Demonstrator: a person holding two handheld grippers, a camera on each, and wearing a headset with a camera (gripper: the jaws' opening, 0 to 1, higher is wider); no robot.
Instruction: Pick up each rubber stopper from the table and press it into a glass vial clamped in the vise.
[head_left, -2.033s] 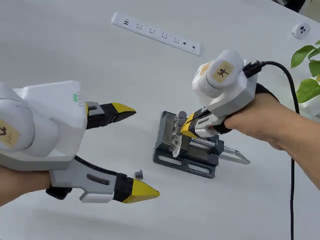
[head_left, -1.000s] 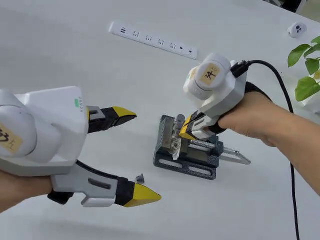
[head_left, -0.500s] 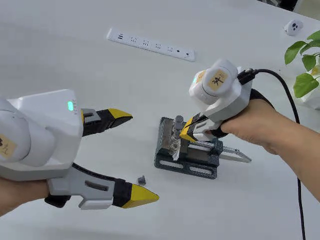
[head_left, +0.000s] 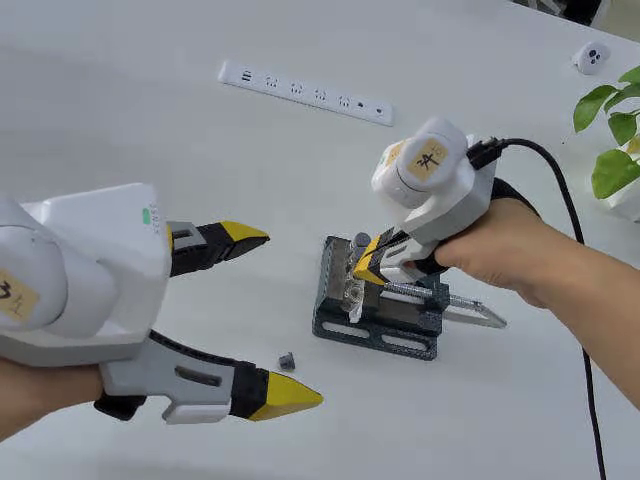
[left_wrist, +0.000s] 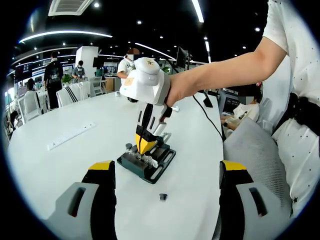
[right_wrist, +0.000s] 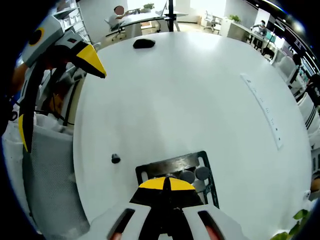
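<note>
A dark vise (head_left: 378, 312) stands mid-table with glass vials (head_left: 352, 292) clamped in it. A grey stopper (head_left: 361, 240) caps the vial at the far end. My right gripper (head_left: 366, 264) is shut, its yellow tips down over the vials beside that stopper. In the right gripper view the shut tips (right_wrist: 167, 184) hide part of the vise (right_wrist: 172, 165), and two capped vials (right_wrist: 195, 175) lie just beyond. One loose rubber stopper (head_left: 287, 361) lies on the table left of the vise, also the stopper (left_wrist: 162, 196) (right_wrist: 115, 159). My left gripper (head_left: 270, 315) hovers open above it.
A white power strip (head_left: 305, 90) lies at the back of the table. The right gripper's black cable (head_left: 560, 180) runs off to the right. A green plant (head_left: 612, 130) and a small white device (head_left: 590, 57) sit at the far right. People and chairs stand beyond the table.
The head camera has shifted a little. My right gripper stays shut over the vise with small shifts of its tips. My left gripper stays open near the loose stopper.
</note>
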